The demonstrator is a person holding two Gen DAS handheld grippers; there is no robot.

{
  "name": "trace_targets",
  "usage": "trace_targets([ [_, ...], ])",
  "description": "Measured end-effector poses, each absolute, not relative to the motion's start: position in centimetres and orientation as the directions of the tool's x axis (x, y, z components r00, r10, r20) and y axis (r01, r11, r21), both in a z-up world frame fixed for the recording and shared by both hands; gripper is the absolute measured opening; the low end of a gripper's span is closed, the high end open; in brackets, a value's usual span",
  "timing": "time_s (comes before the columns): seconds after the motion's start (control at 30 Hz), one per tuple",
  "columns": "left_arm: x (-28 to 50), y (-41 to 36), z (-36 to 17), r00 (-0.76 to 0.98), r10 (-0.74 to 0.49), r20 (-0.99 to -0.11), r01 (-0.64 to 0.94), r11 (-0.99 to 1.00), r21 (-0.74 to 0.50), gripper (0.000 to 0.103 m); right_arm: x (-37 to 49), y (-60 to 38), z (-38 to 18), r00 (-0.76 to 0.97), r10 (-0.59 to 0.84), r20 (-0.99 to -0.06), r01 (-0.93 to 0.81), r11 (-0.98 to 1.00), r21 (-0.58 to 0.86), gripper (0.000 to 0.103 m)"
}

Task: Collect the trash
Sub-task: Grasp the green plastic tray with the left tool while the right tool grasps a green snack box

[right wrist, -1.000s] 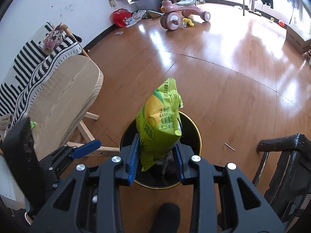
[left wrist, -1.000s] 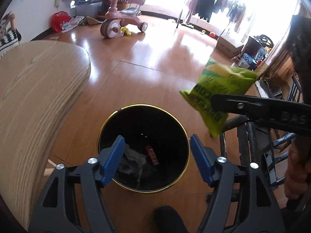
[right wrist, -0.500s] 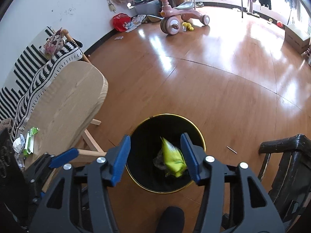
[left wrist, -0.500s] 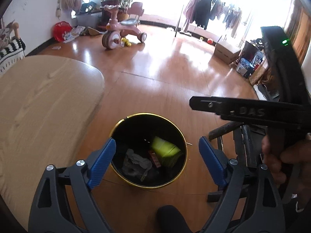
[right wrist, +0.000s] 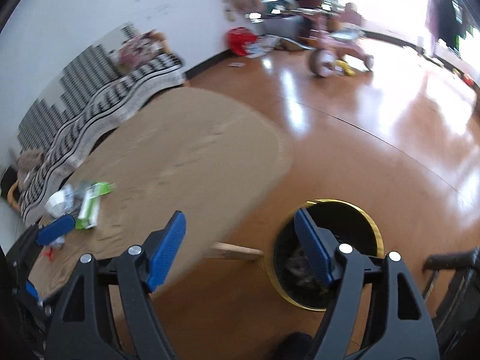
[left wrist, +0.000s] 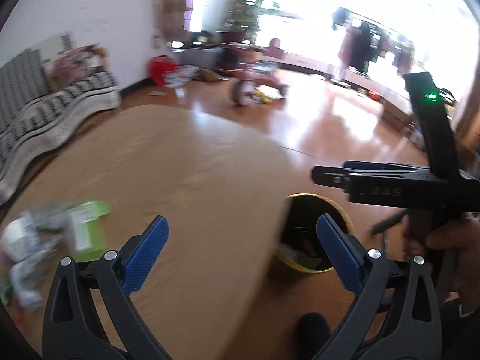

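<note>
Collect-trash task, part-way through, both wrist views blurred. The black round waste bin with a gold rim point(right wrist: 330, 255) stands on the glossy wooden floor point(right wrist: 375, 150), just beside the rounded edge of the pale wood-grain oval table point(right wrist: 186, 162); inside it lie a grey crumpled mass and, in the left wrist view, a scrap of yellow-green packaging point(left wrist: 300, 259) with something reddish near it, so part of the litter already counts as collected. The left gripper point(left wrist: 240, 255), with blue ribbed pads on black arms, has just been opening and its jaws stand wide with nothing between them; through the gap show the table top and the bin beyond its edge. The right gripper point(right wrist: 240, 246), of the same make, has likewise just been opening, and its jaws stand well apart and empty, one pad over the table edge and the other over the bin mouth. It also appears side-on in the left wrist view, held by the person's hand point(left wrist: 444, 249). What is left sits at the far left of the table: a loose cluster comprising a green-and-white carton-like wrapper point(right wrist: 91, 207), a white crumpled cup or paper piece point(right wrist: 58, 202) and some greyish bits, with small red fragments point(right wrist: 49, 252) nearer the table edge; their exact count cannot be told. Judged from this layout, the next stage is a reach toward that cluster, well apart from the bin.
</note>
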State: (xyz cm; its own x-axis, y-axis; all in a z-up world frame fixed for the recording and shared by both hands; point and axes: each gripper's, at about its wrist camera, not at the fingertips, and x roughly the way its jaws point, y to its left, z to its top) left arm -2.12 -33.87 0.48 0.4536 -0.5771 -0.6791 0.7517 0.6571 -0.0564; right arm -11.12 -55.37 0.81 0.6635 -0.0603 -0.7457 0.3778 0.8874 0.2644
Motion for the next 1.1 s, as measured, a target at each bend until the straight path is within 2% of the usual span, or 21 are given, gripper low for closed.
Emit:
trace_targets([
  [0.37, 6.4, -10.8, 1.4, 0.665, -0.330, -0.670, 0.398, 0.916, -0.056, 0.096, 0.7, -37.2, 2.3, 0.670, 0.140, -0.729, 0.117, 0.950, 0.290, 0.073],
  [0.57, 10.6, -0.7, -0.7, 0.719, -0.180, -0.671, 0.246, 0.969, 0.003, 0.096, 4.5, -32.0, 0.8, 0.639, 0.156, -0.753, 0.070, 0.963, 0.259, 0.075],
  [0.73, 12.6, 2.7, -3.9, 0.701, -0.119, -0.703, 0.255, 0.962, 0.092, 0.096, 6.6, -30.9, -1.4, 0.607, 0.110, -0.787, 0.087, 0.975, 0.204, 0.076],
  [0.97, 15.7, 3.8, -7.2, 0.666, -0.100, -0.740, 0.291, 0.947, 0.134, 0.096, 8.9, -31.3, -4.3, 0.558, 0.071, -0.827, 0.127, 0.977, 0.170, 0.076],
  [1.1, 17.1, 3.9, -8.5, 0.630, -0.125, -0.766, 0.325, 0.939, 0.114, 0.096, 9.6, -31.4, -5.6, 0.530, 0.072, -0.845, 0.127, 0.978, 0.163, 0.076],
])
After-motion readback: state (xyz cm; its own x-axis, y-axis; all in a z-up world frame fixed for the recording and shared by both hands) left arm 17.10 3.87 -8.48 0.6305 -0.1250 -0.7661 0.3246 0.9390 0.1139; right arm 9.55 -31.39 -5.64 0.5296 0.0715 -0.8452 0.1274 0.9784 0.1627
